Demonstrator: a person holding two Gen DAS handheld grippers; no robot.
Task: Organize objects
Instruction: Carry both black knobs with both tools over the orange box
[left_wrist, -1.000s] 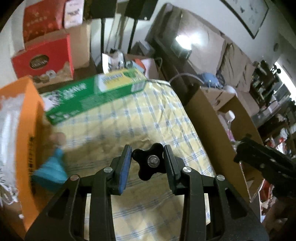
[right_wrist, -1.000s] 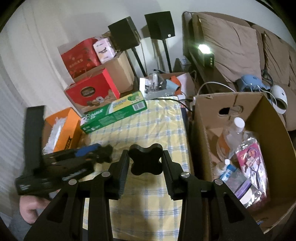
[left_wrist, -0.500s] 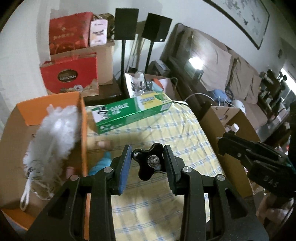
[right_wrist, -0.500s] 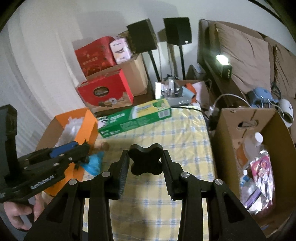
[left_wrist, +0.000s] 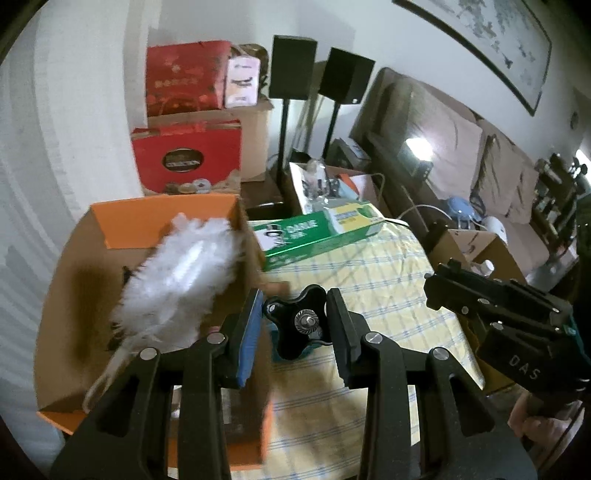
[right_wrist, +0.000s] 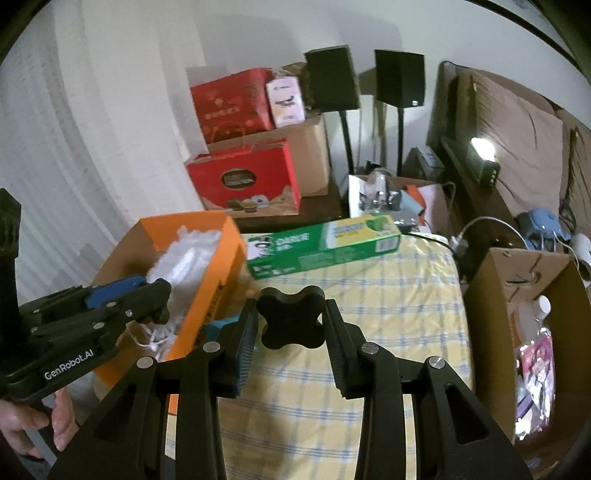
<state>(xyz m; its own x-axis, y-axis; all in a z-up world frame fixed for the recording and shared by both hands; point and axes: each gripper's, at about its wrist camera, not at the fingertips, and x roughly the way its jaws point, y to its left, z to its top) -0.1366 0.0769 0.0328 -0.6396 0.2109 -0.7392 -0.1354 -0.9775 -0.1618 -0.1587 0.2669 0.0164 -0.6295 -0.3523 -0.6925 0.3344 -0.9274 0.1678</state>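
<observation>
A long green box (right_wrist: 321, 245) lies across the far end of the yellow checked tablecloth (right_wrist: 388, 314); it also shows in the left wrist view (left_wrist: 317, 232). An orange cardboard box (left_wrist: 159, 221) at the table's left holds a white fluffy duster (left_wrist: 181, 280). A small blue object (right_wrist: 221, 326) lies beside the orange box, mostly hidden by my fingers. My left gripper (left_wrist: 295, 325) is open and empty, hovering over the orange box's right wall. My right gripper (right_wrist: 291, 328) is open and empty above the table's middle. Each gripper shows in the other's view.
A brown cardboard box (right_wrist: 528, 306) at the right holds a bottle and packets. Red gift boxes (right_wrist: 243, 184) and two black speakers (right_wrist: 332, 79) stand behind the table. A sofa (left_wrist: 461, 147) runs along the right.
My left gripper has swung left and pulled back, so the orange box with the duster now fills its left side. My right gripper has backed away a little. Both stay open.
</observation>
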